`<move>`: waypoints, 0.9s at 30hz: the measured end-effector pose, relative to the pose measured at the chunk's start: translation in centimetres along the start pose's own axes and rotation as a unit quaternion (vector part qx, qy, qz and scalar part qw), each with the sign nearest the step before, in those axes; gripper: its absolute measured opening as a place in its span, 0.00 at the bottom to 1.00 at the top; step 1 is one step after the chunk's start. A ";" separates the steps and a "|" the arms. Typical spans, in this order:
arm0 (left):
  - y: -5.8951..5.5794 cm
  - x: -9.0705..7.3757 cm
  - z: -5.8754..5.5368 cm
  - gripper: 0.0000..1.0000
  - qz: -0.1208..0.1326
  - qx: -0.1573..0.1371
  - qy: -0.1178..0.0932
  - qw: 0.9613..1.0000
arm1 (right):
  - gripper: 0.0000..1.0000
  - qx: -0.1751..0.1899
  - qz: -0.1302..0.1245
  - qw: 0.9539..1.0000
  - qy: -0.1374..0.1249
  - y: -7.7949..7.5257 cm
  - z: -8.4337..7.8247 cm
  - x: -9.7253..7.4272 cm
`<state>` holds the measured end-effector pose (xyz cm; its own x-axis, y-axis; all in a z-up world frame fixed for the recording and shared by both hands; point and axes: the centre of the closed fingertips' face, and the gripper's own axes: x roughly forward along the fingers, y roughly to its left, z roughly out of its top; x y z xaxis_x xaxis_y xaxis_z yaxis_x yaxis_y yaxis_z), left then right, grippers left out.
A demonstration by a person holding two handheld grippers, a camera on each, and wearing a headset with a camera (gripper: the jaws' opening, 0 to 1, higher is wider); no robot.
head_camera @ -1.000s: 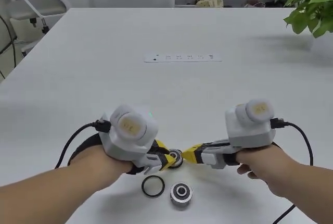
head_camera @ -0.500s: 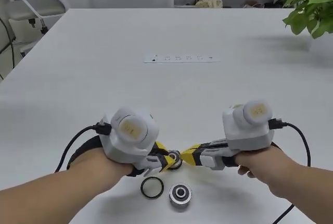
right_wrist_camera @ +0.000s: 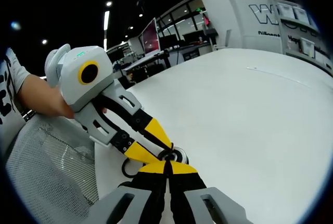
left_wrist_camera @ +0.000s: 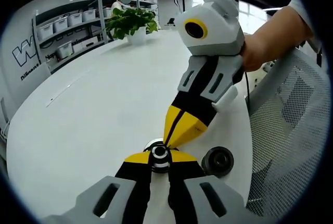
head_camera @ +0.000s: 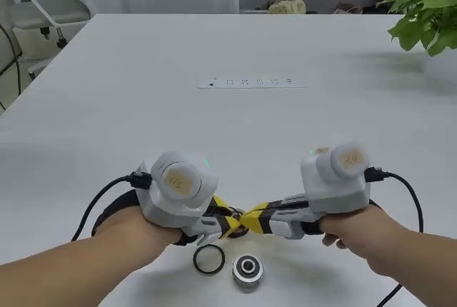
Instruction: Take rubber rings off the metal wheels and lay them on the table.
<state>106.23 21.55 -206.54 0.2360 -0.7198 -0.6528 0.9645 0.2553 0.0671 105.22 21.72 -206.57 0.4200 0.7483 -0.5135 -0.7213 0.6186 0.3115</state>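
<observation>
- The left tool (left_wrist_camera: 158, 157) is clamped on a small metal wheel (left_wrist_camera: 159, 152), one yellow tip on each side of it, just above the white surface (head_camera: 250, 136).
- The right tool (right_wrist_camera: 167, 165) meets it head-on. Its jaws are pressed together with the tips at that wheel's rim, and it cannot be told whether they pinch rubber.
- In the head view the crossed yellow tips and both tool bodies hide most of the held wheel.
- A loose rubber ring (head_camera: 196, 258) lies flat on the surface just in front of the tools, with a second wheel (head_camera: 248, 268) just beside it.
- A power strip (head_camera: 250, 81) lies well beyond the tools.
- A plant (head_camera: 425, 11) stands at the far right, and a mesh chair (left_wrist_camera: 291, 130) is at the near edge.
</observation>
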 end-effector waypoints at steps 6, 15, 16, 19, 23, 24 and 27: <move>0.0 -0.1 0.1 0.07 -0.004 -0.005 -0.009 1.000 | 0.00 0.007 -0.005 1.000 -0.005 -0.4 0.2 -0.3; -0.3 -0.7 0.1 0.09 -0.018 0.007 -0.002 1.000 | 0.00 0.017 -0.004 1.000 -0.011 -0.4 0.5 -0.6; -0.3 -1.0 0.2 0.10 -0.019 0.006 -0.004 1.000 | 0.00 0.017 -0.004 1.000 -0.012 -0.4 0.5 -0.7; -0.2 -1.6 0.2 0.12 -0.021 0.003 -0.007 1.000 | 0.00 0.019 -0.002 1.000 -0.013 -0.4 0.5 -0.7; 0.0 -2.4 0.0 0.15 -0.025 -0.003 -0.010 1.000 | 0.00 0.020 -0.001 1.000 -0.015 -0.4 0.6 -0.8; 0.0 -2.6 -0.1 0.17 -0.026 -0.004 -0.011 1.000 | 0.00 0.021 -0.001 1.000 -0.016 -0.4 0.6 -0.8; 0.0 -3.3 -0.2 0.19 -0.027 -0.007 -0.012 1.000 | 0.00 0.022 0.003 1.000 -0.017 -0.2 0.7 -0.8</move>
<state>105.47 24.09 -204.56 0.1863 -0.7474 -0.6377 0.9743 0.2242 0.0219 105.43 21.18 -205.73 0.4355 0.7589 -0.4842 -0.6993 0.6239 0.3488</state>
